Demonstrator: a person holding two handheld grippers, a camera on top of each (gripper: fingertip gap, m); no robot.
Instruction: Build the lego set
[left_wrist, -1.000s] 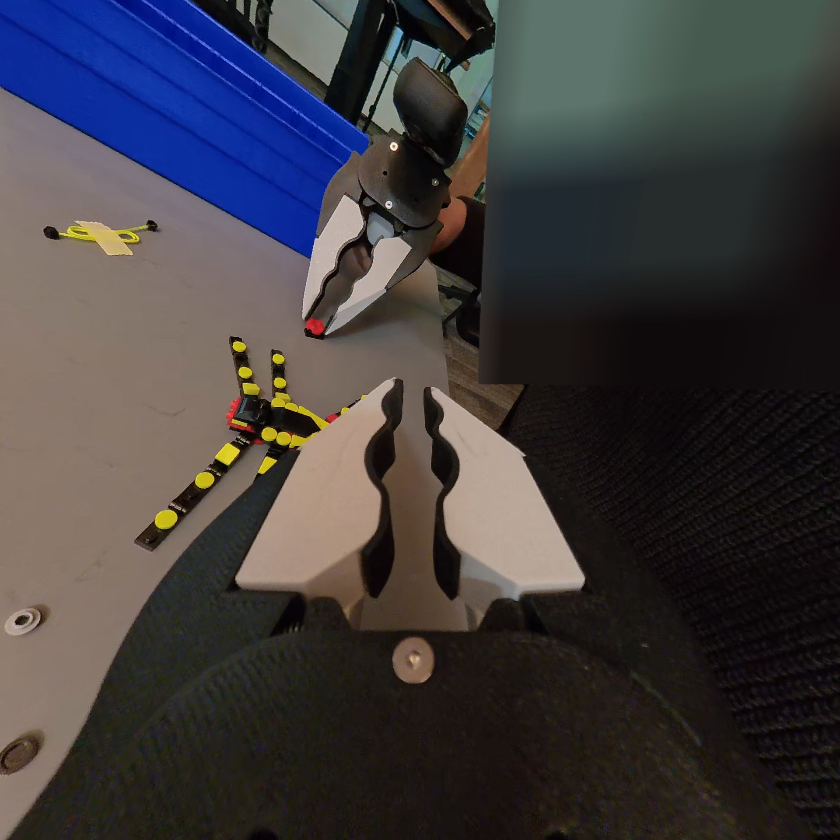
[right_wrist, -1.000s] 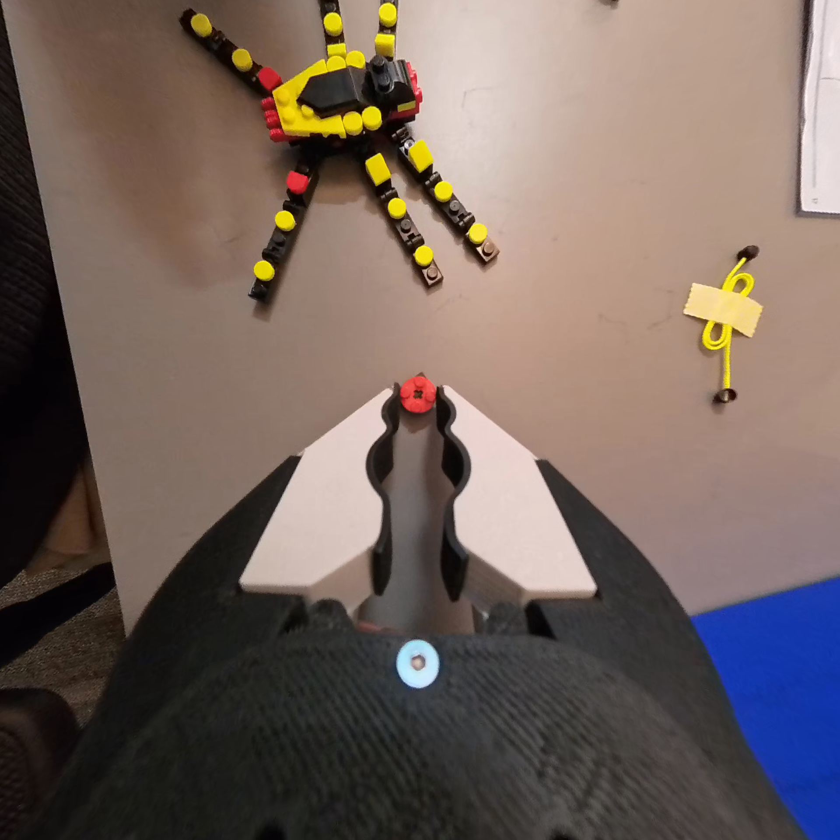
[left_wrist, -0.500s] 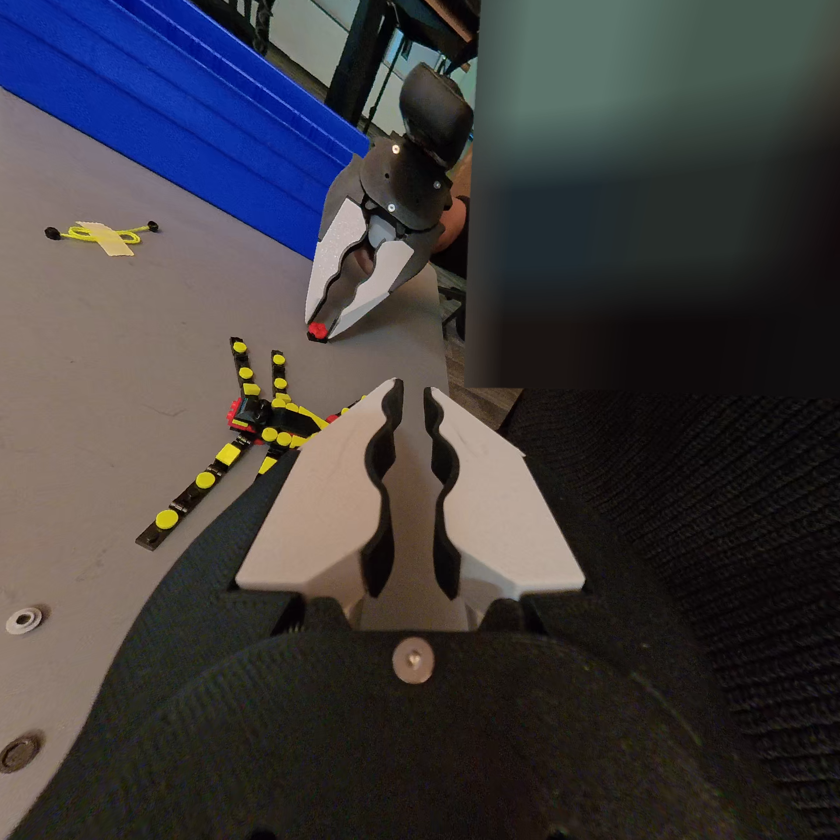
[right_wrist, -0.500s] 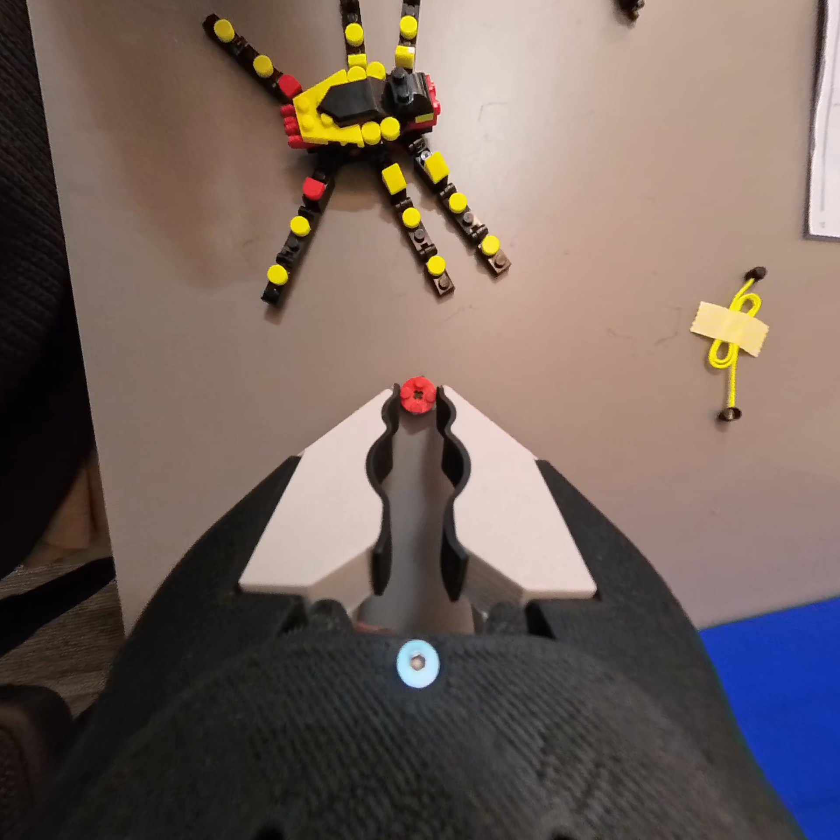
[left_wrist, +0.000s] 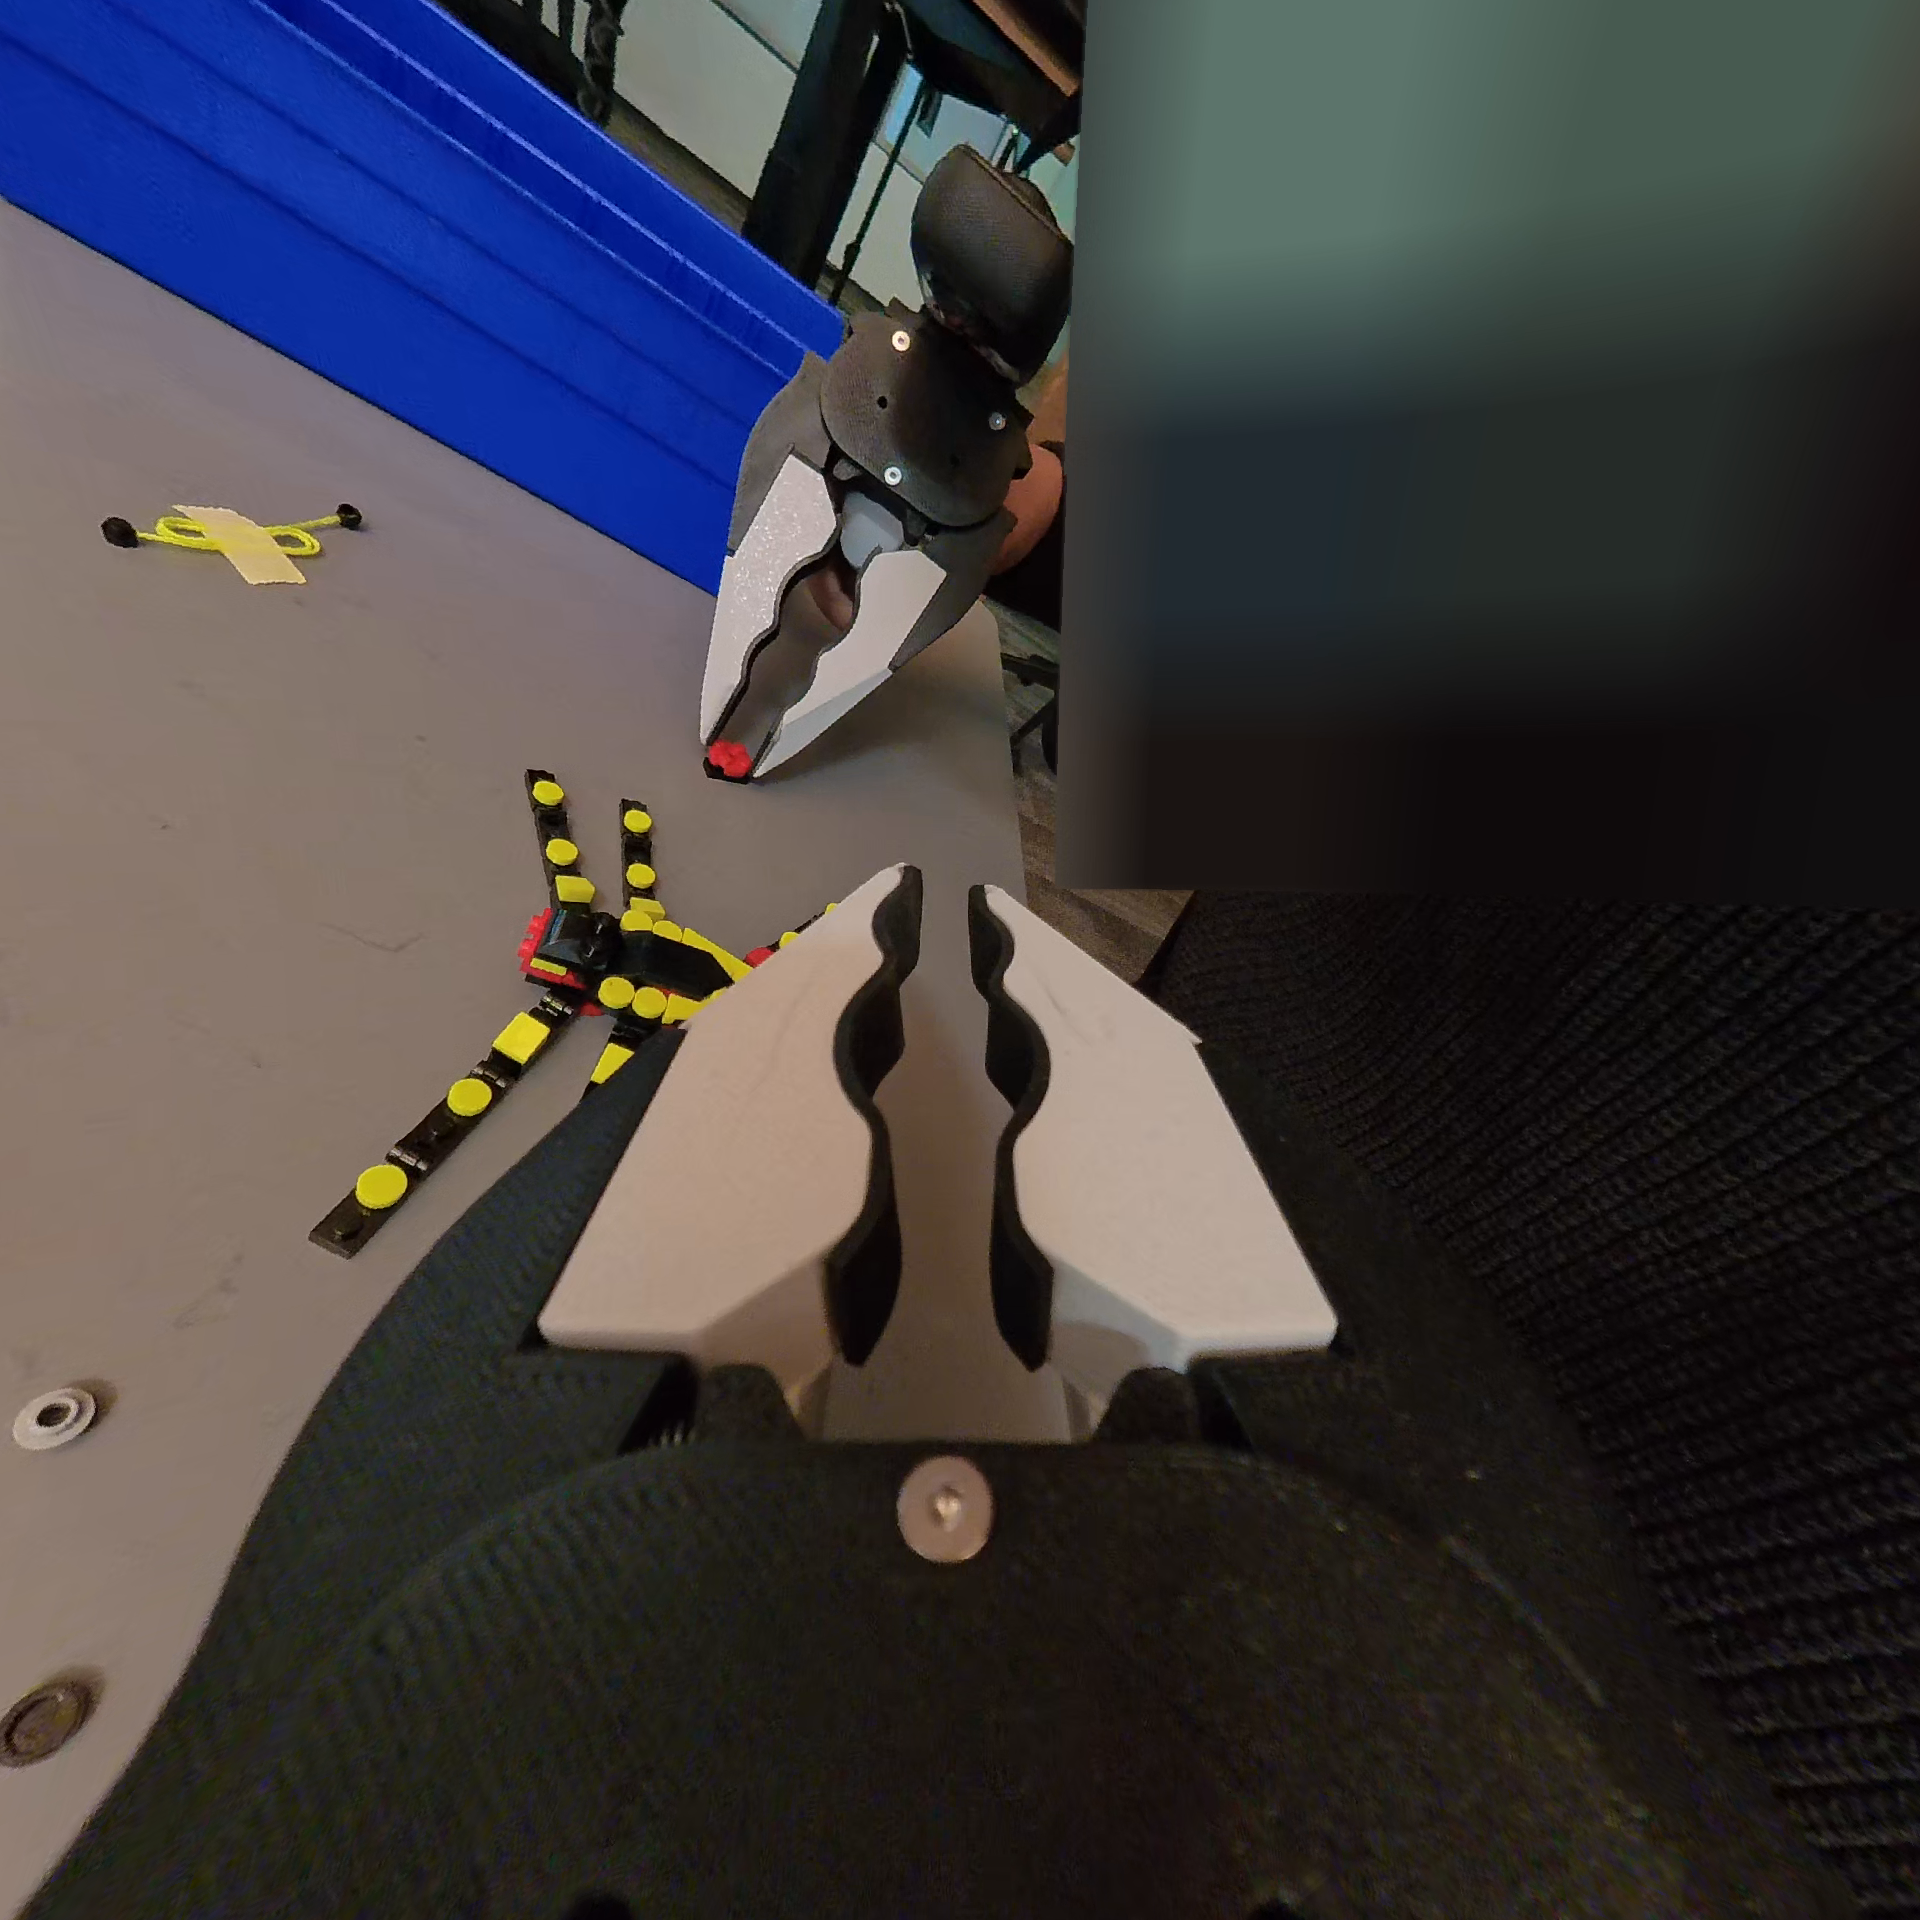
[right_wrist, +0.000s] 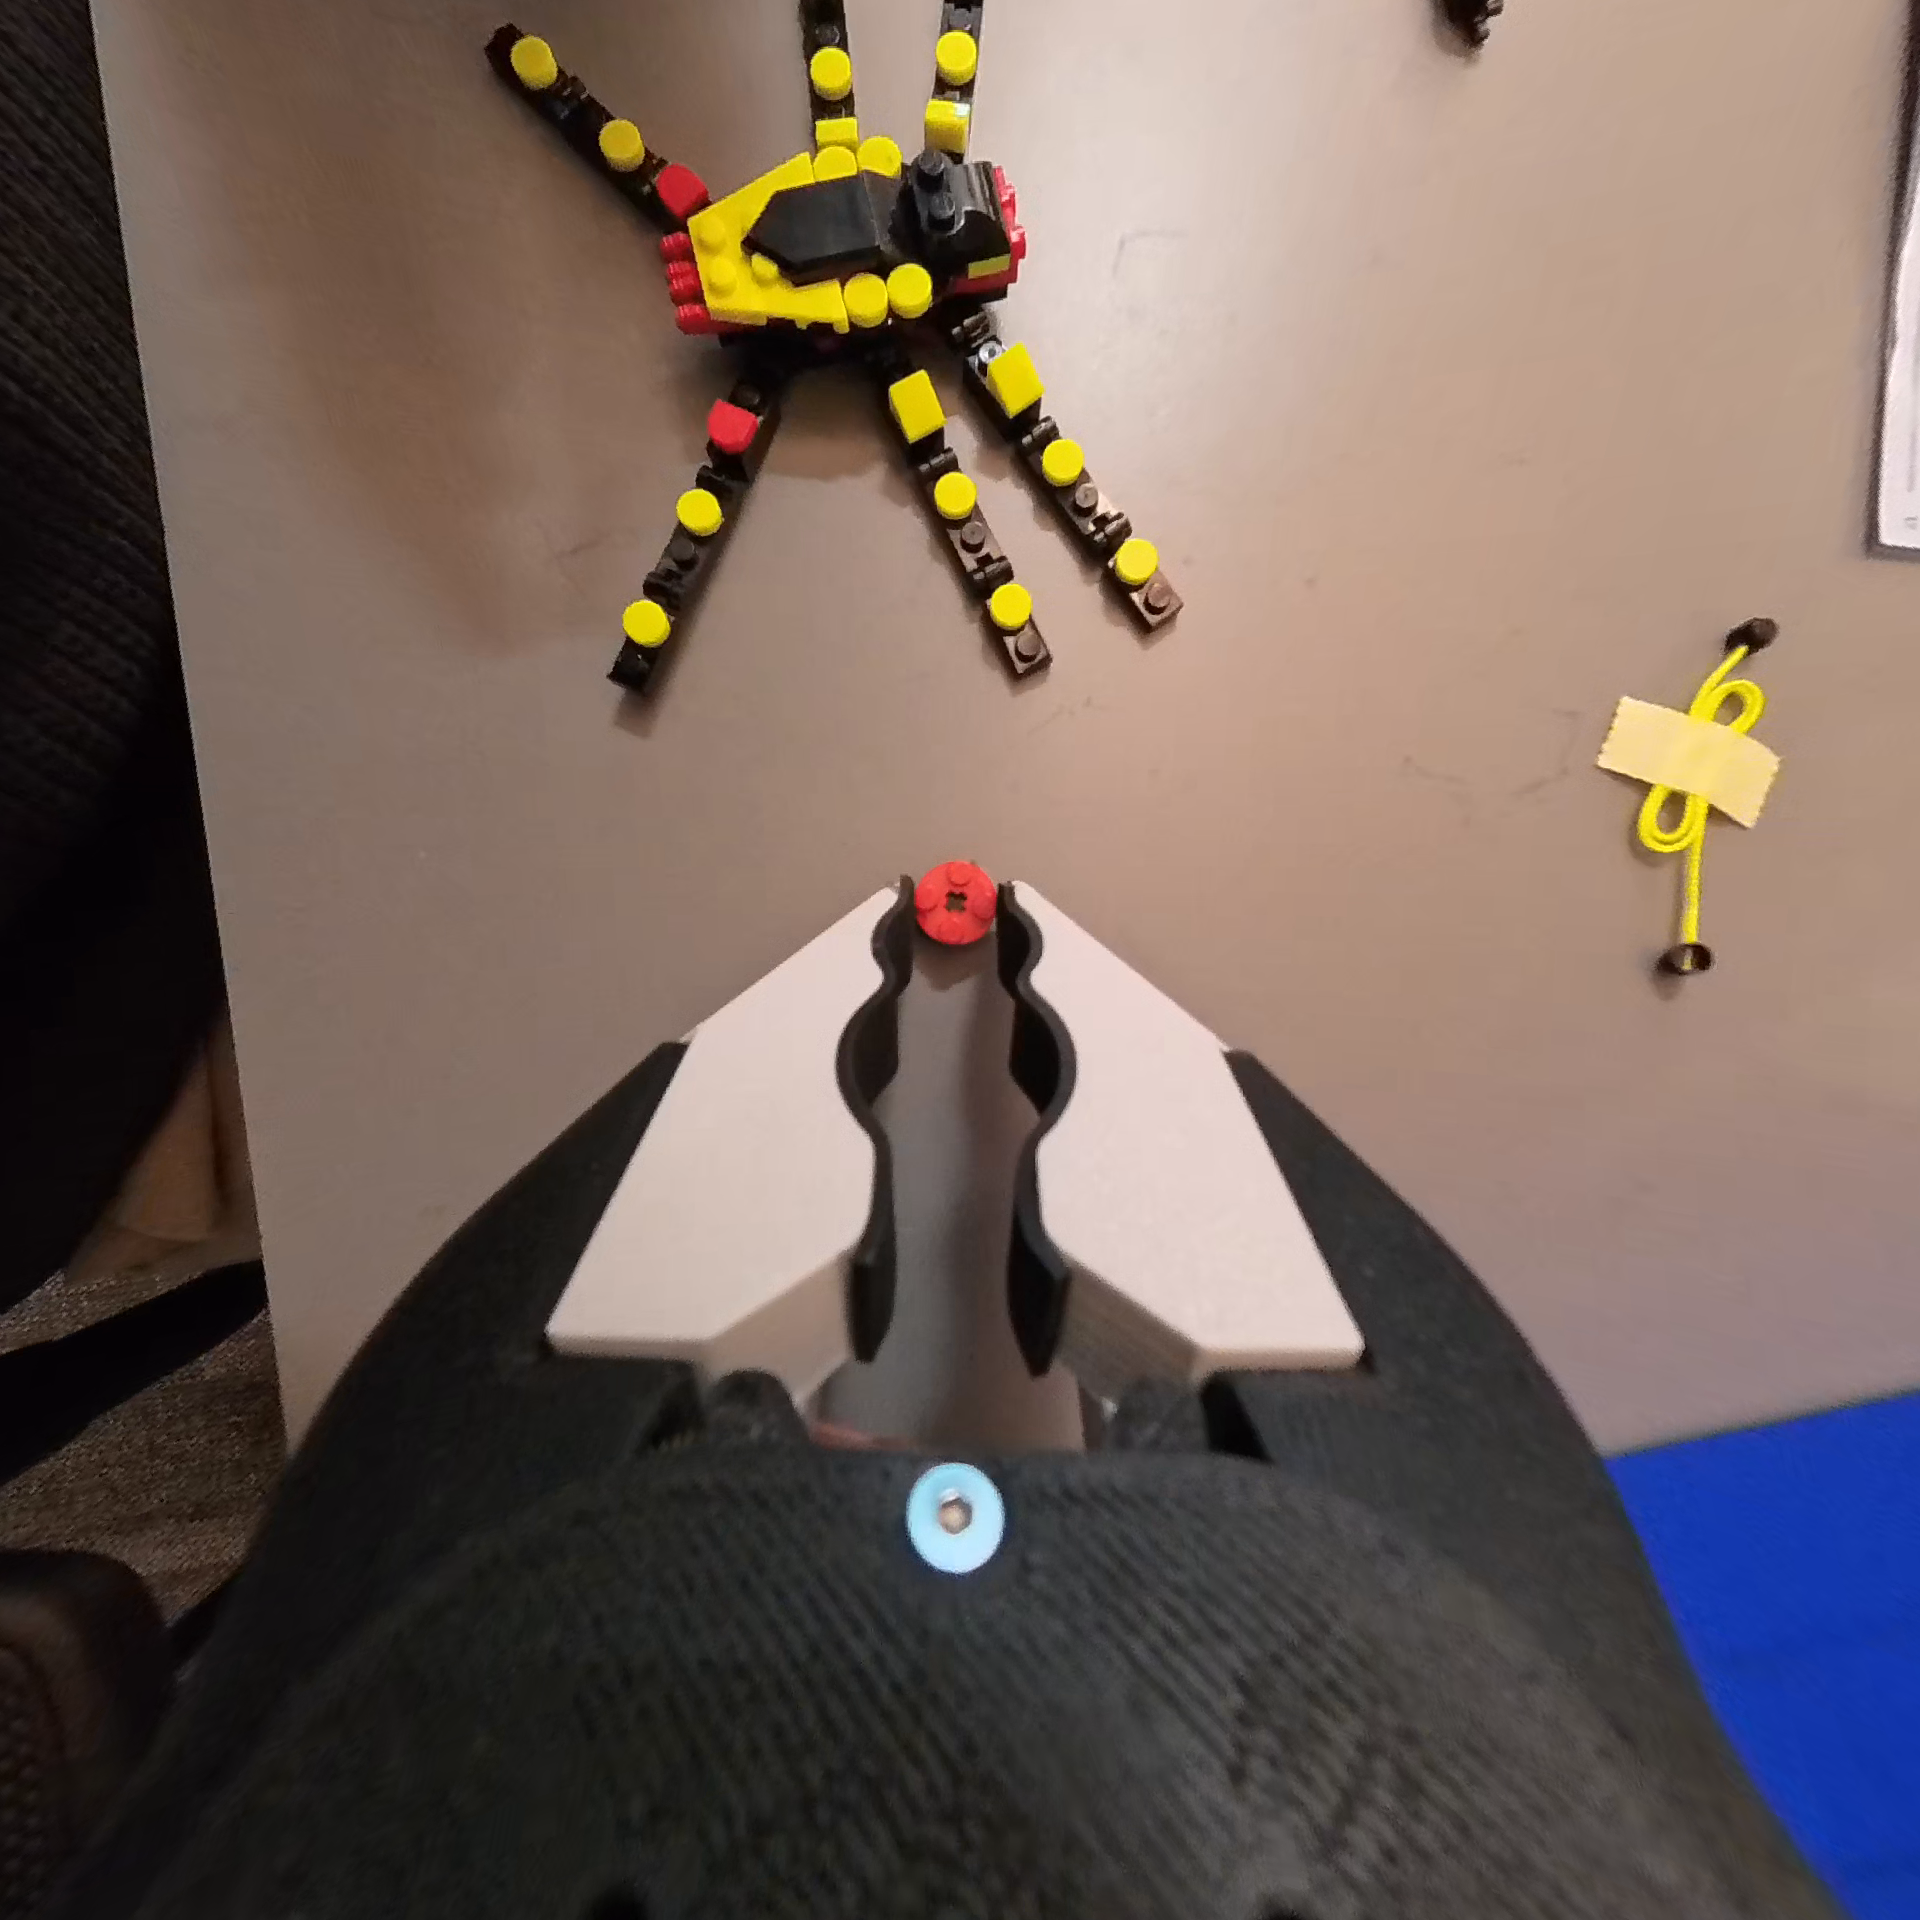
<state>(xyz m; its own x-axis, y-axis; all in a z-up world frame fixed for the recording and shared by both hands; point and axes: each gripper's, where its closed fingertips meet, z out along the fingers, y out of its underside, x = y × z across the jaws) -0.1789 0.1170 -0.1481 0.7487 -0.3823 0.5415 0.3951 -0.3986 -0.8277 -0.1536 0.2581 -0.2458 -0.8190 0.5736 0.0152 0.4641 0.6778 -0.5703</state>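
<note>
Lego model: a spider-like build (right_wrist: 842, 249) of black, yellow and red pieces is lying flat on the grey table (right_wrist: 1351, 416), its legs spreading outward; in the right wrist view three upper legs are running off the top edge.
Same model, left wrist view: the build (left_wrist: 613, 951) is sitting just beside the left gripper's own finger, which is covering the near side of its body and some legs.
Red round piece: the small red stud (right_wrist: 954, 902) is sitting pinched at the very tips of the right gripper (right_wrist: 954, 906), well apart from the model; its underside is not showing.
Right gripper: it is grasping the red stud (left_wrist: 730, 755), tips pointing down close to the table (left_wrist: 260, 779); whether the stud is touching the surface is hard to tell. In the left wrist view this gripper (left_wrist: 736, 756) is showing whole, but the hand behind it is mostly hidden by a blurred patch.
Left gripper: its fingers are standing slightly parted with nothing between them (left_wrist: 943, 894), hanging past the table edge.
Yellow cord: a looped cord under a strip of tape (right_wrist: 1688, 774) is lying to the right of the model.
Blue bin: its wall (left_wrist: 416, 281) is running along the far table side, cut off by the frame.
Paper sheet: only a sliver (right_wrist: 1896, 416) is showing at the right edge.
</note>
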